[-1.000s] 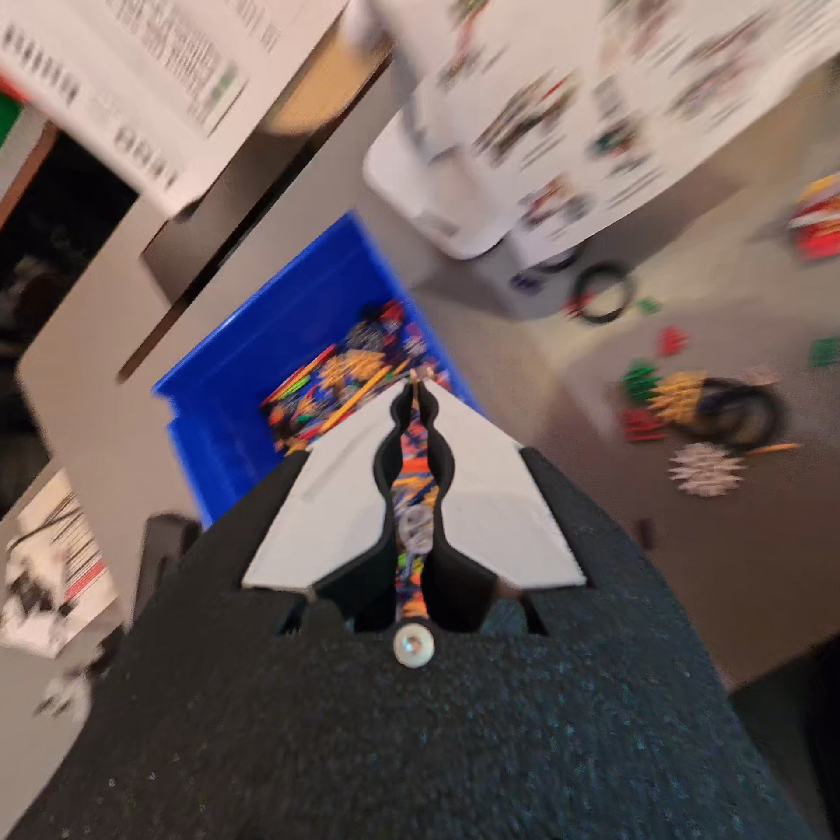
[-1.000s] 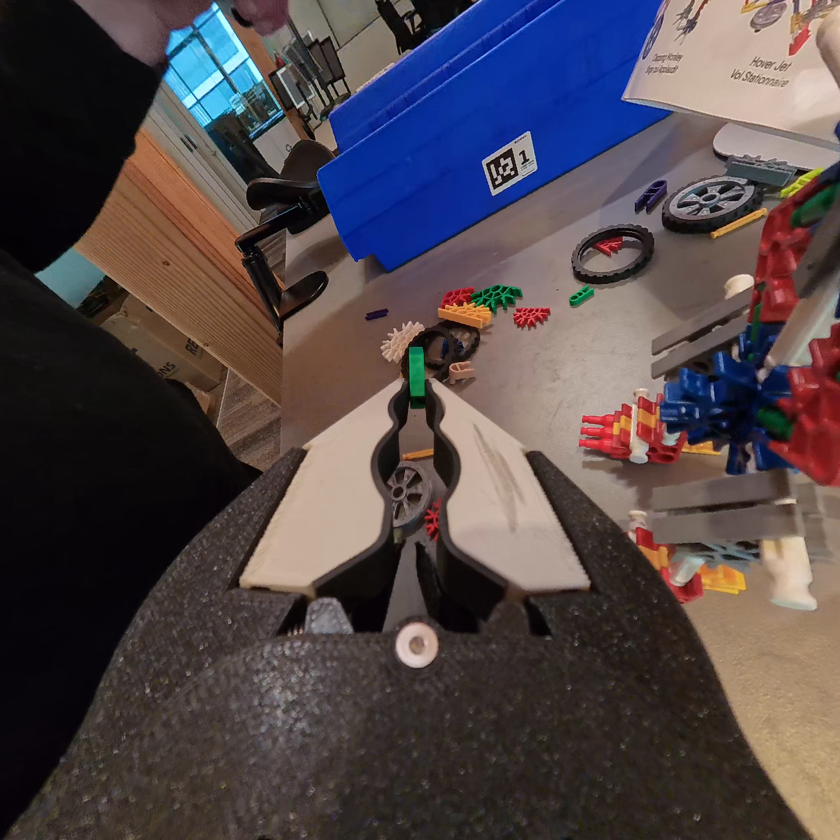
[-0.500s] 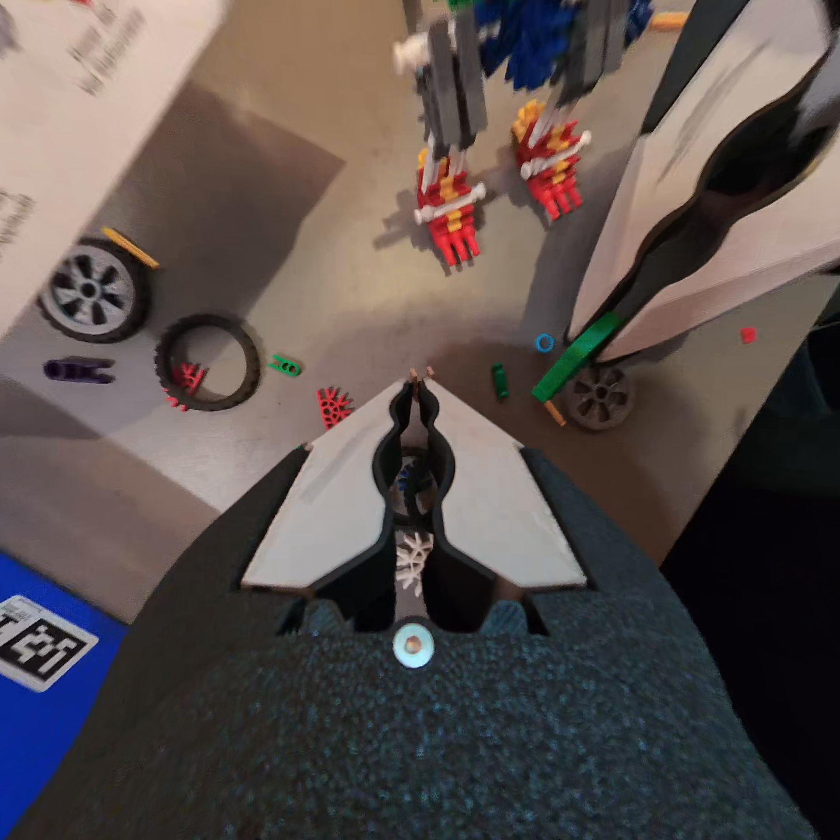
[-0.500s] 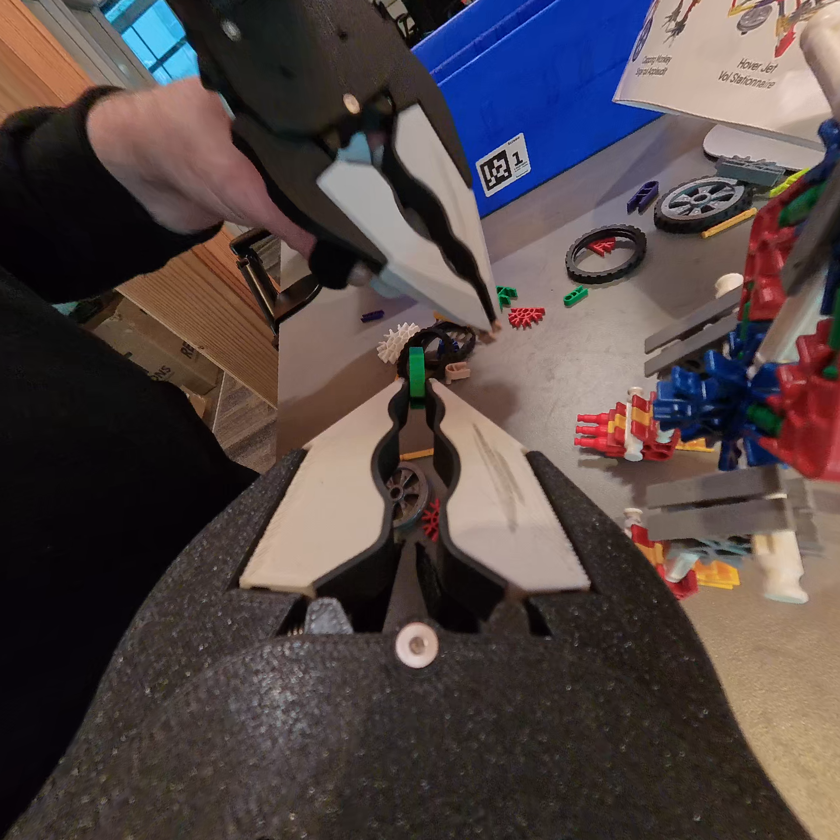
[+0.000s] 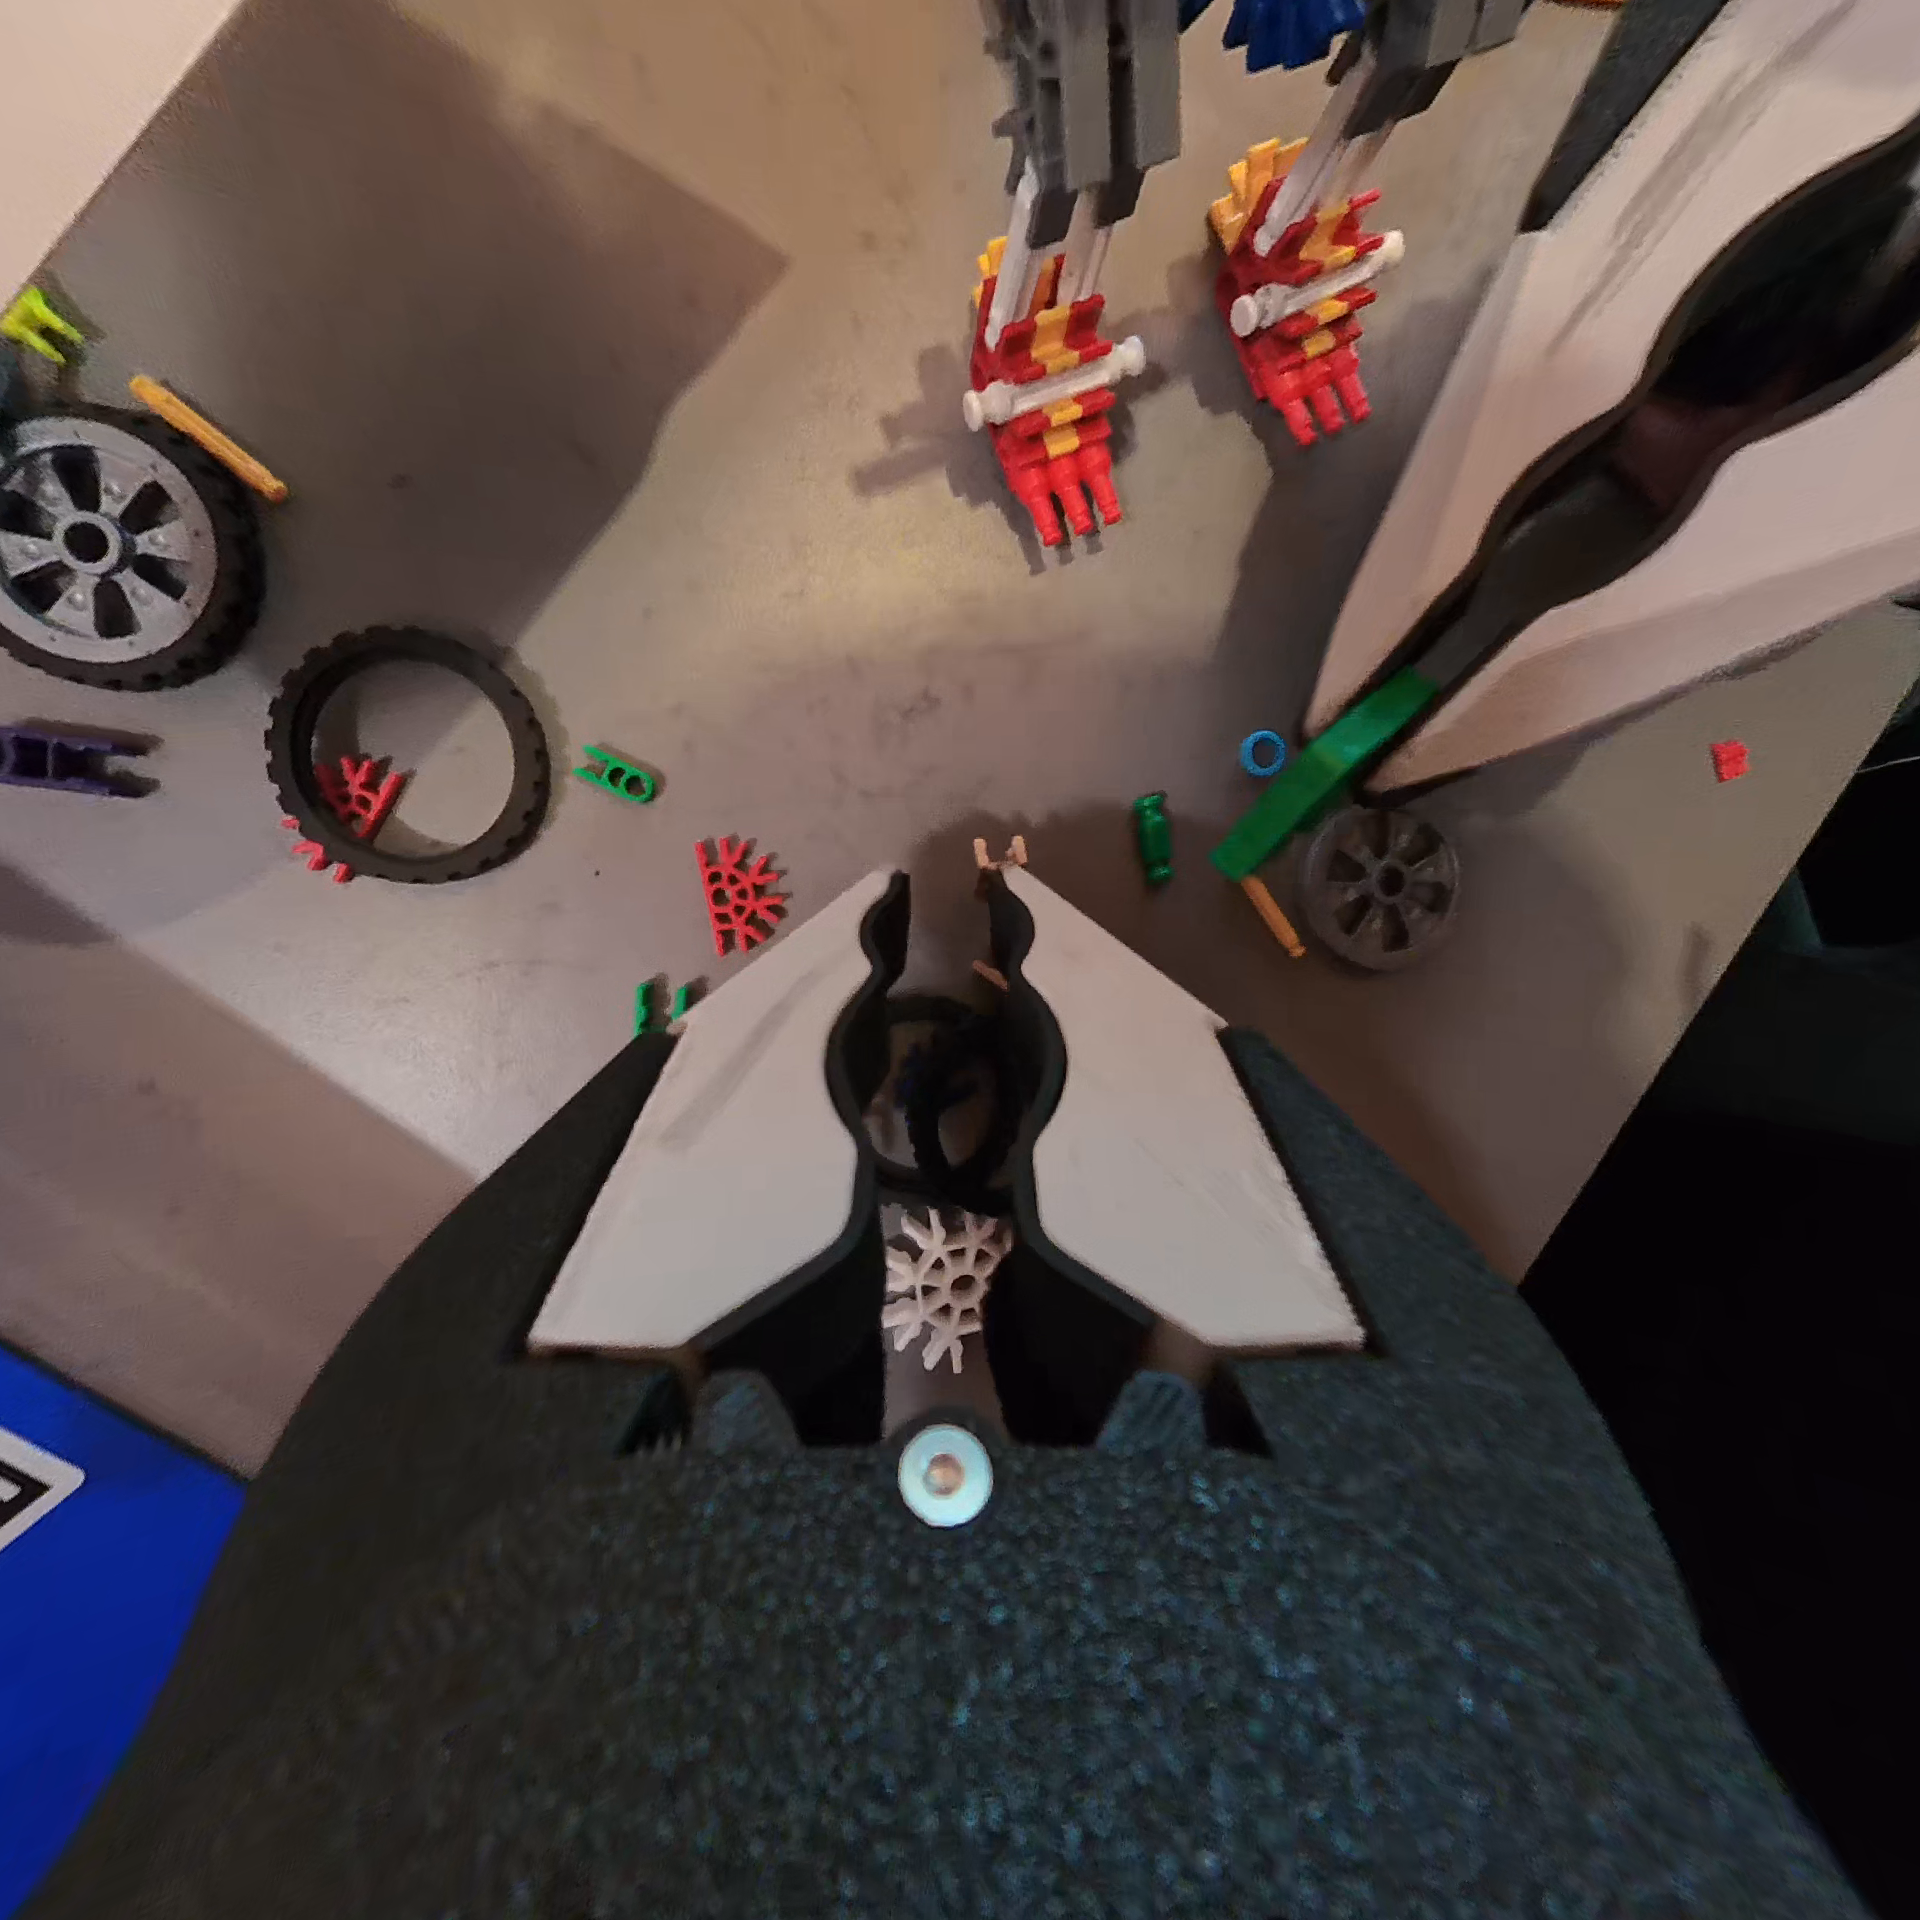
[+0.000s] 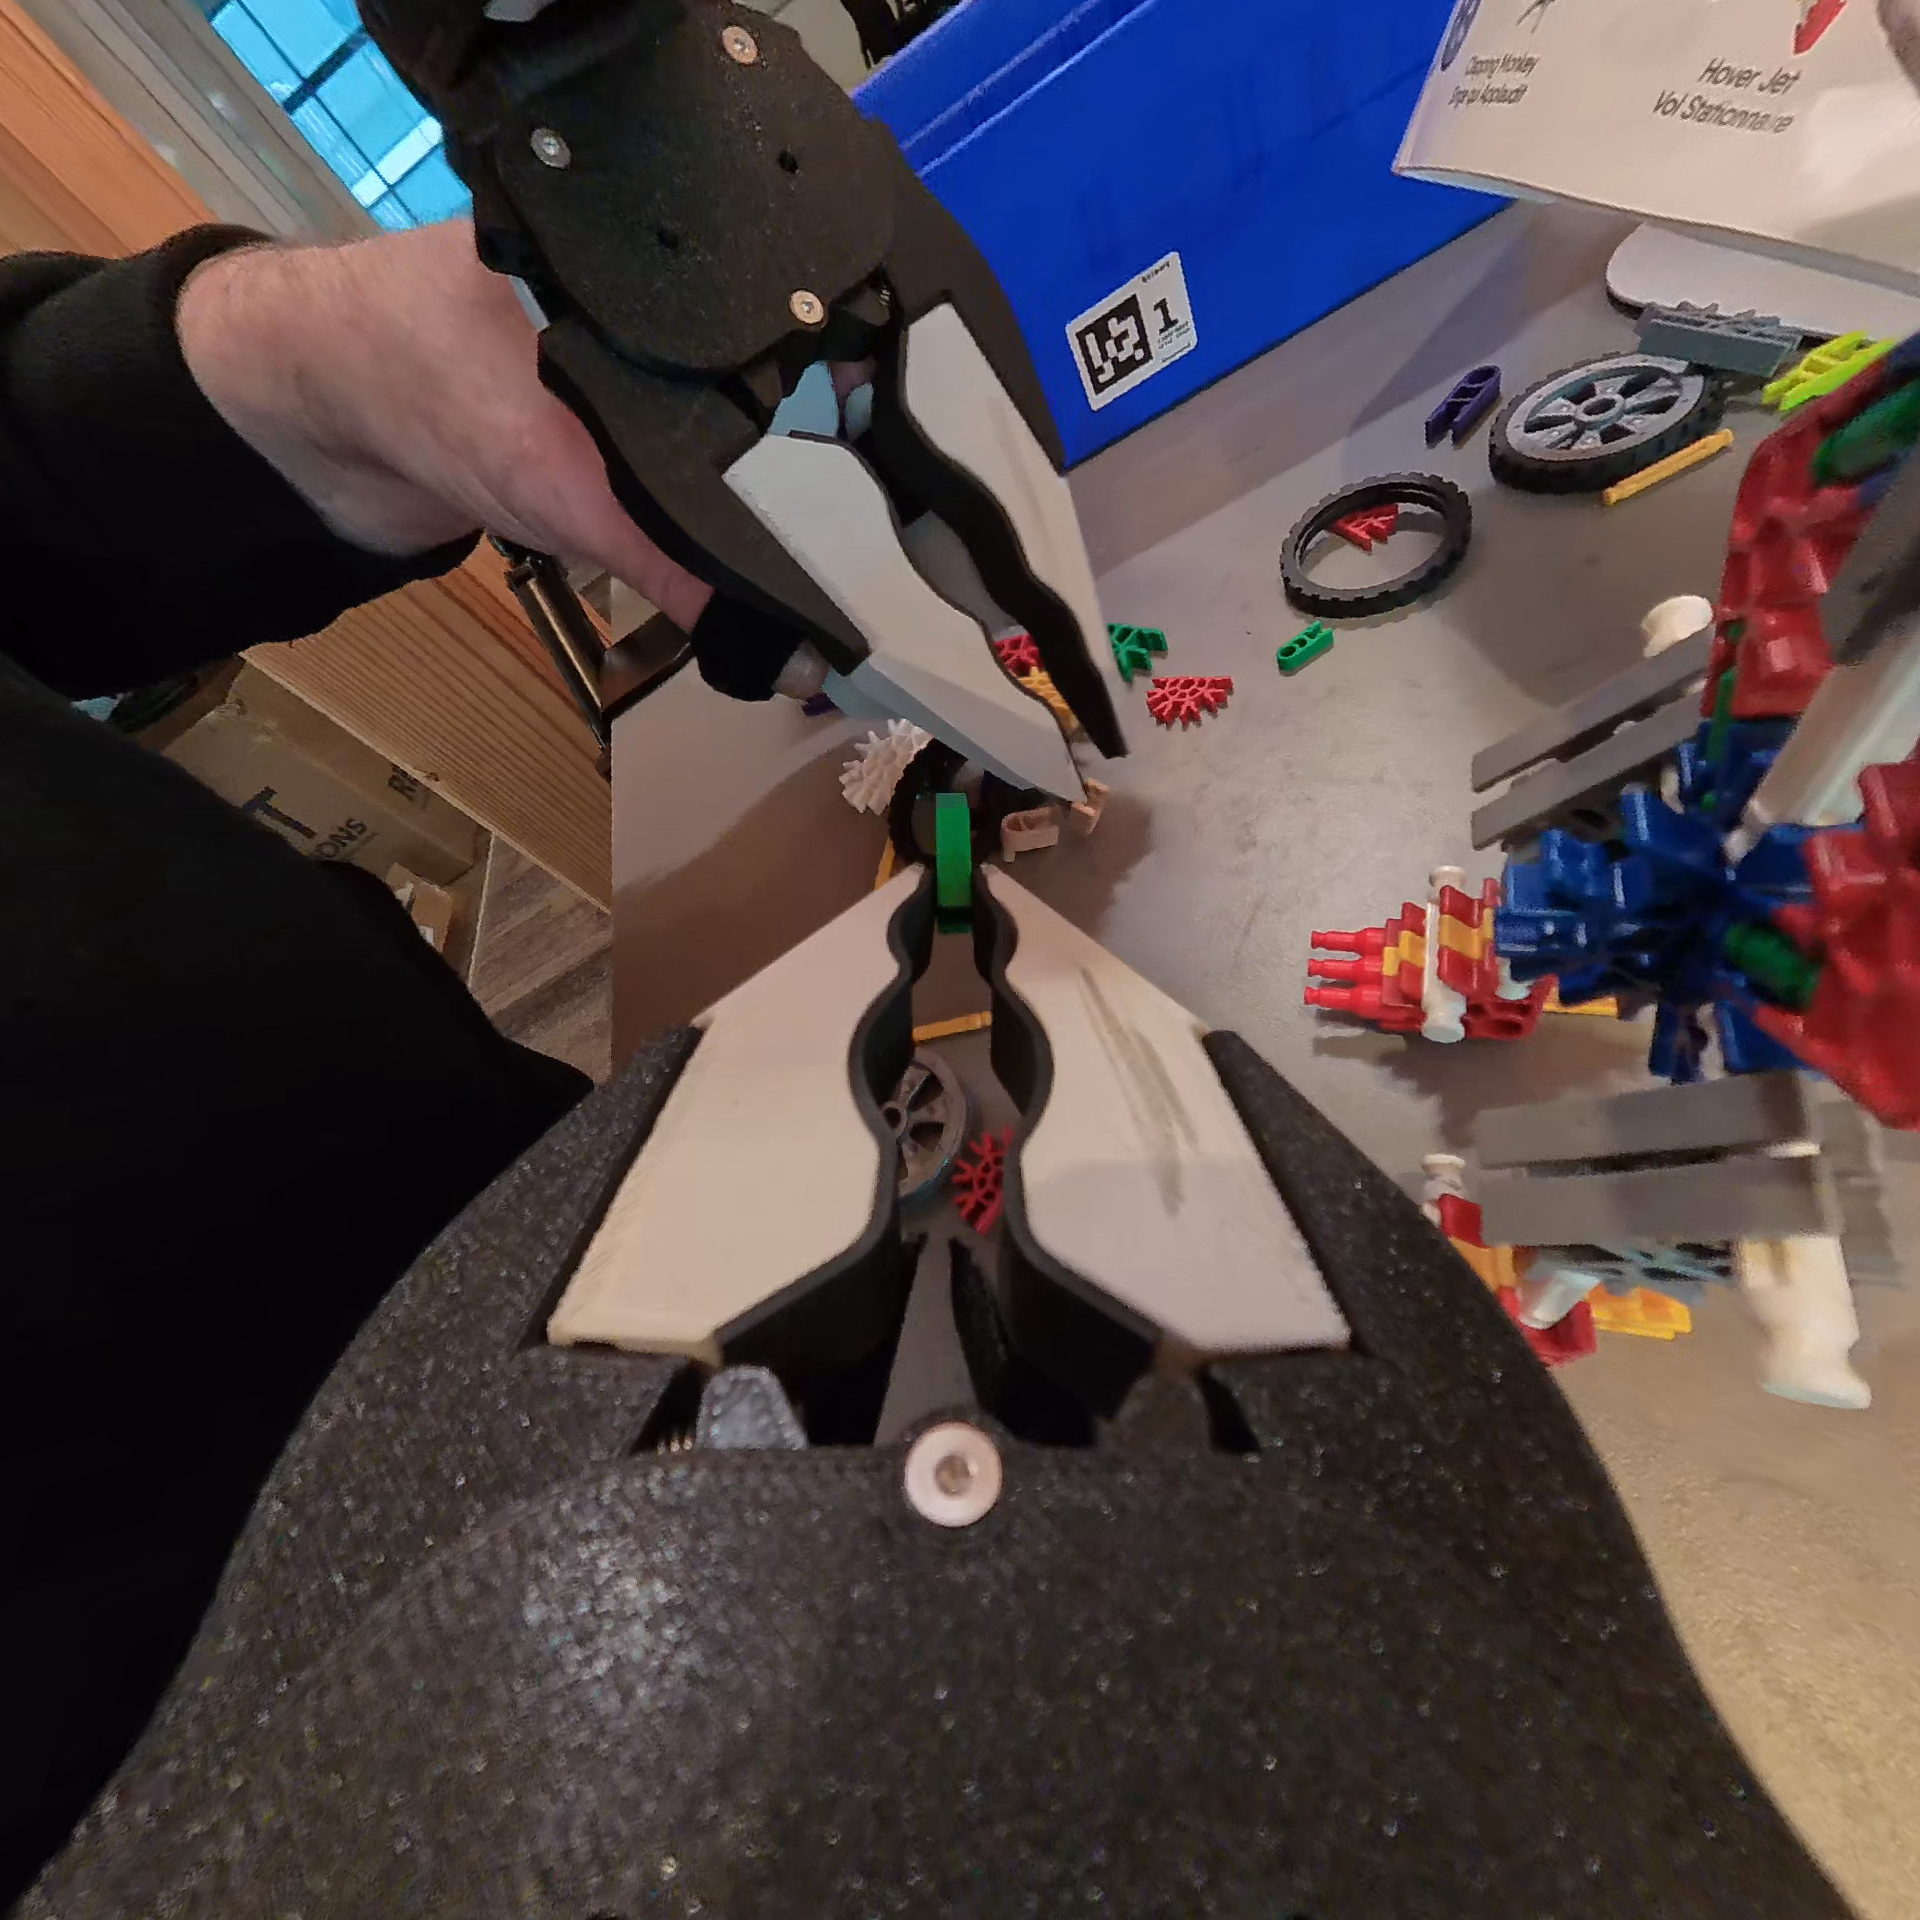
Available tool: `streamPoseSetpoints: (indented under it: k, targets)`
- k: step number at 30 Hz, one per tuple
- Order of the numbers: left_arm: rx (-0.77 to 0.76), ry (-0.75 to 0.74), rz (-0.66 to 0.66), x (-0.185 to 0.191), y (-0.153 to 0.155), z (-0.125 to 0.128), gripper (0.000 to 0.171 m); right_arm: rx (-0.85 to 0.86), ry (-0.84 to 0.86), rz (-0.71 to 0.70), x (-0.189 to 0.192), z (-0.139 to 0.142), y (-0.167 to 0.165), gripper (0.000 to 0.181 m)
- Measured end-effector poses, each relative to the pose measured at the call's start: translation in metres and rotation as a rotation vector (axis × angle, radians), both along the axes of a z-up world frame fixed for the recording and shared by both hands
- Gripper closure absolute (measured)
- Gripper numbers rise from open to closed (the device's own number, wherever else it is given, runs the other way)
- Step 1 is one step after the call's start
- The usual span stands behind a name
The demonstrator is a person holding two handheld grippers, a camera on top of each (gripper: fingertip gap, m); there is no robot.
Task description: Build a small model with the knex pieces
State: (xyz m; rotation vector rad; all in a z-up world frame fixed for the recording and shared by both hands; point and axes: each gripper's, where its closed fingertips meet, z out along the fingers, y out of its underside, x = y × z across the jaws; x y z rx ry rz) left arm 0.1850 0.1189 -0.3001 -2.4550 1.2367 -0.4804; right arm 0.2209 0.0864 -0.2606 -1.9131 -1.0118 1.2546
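Gripping a green piece (image 6: 951, 844), right claw (image 6: 951, 883); left claw (image 5: 943, 868) parted above tan connector (image 5: 1000, 854).

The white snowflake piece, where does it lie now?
In the left wrist view the white snowflake piece lies on the table, seen between the left gripper fingers near their base, just behind a black tyre.
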Motion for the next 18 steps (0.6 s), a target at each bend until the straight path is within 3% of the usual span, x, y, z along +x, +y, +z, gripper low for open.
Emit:
streamPoseSetpoints:
  k: [18]
  targets:
    - [-0.012,-0.103,-0.022,0.013,-0.011,0.01,0.159,-0.04,-0.152,-0.061,-0.003,-0.024,0.01,0.175]
